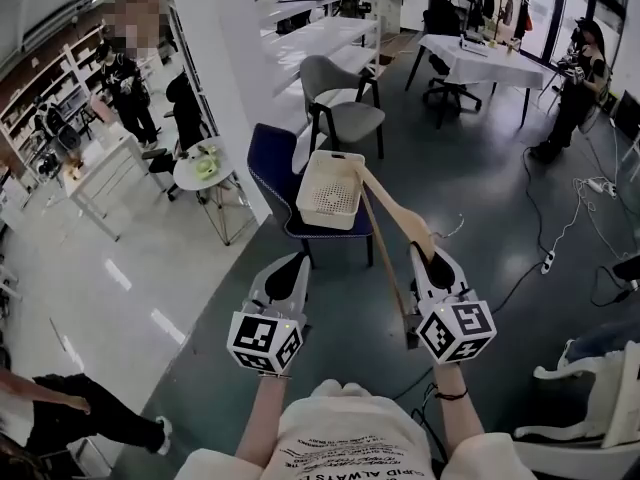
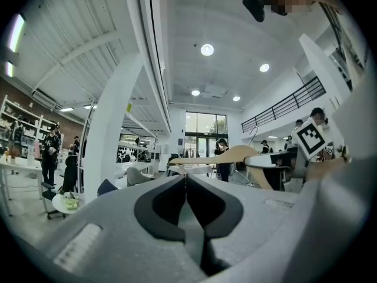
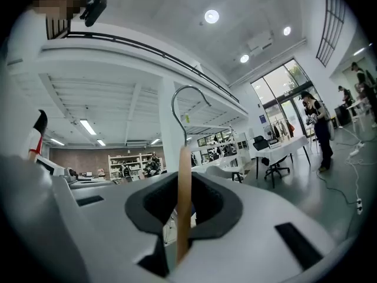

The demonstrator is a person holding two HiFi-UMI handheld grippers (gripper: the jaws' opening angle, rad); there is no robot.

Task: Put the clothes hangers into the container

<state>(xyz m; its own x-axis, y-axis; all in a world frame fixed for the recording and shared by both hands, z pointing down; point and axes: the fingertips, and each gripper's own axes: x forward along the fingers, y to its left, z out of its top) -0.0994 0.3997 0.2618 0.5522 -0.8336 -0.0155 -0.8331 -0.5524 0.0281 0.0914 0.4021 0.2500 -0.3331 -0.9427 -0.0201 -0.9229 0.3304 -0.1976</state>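
Right gripper (image 1: 424, 256) with fingers clenched on a wooden hanger (image 1: 392, 204), whose far end reaches the rim of the container (image 1: 328, 194) on a blue chair (image 1: 268, 154). The left gripper (image 1: 294, 264) has its fingers pressed together on nothing. Held at one narrow point, the hanger may swivel, catch the rim, and tip or push the container off the seat.
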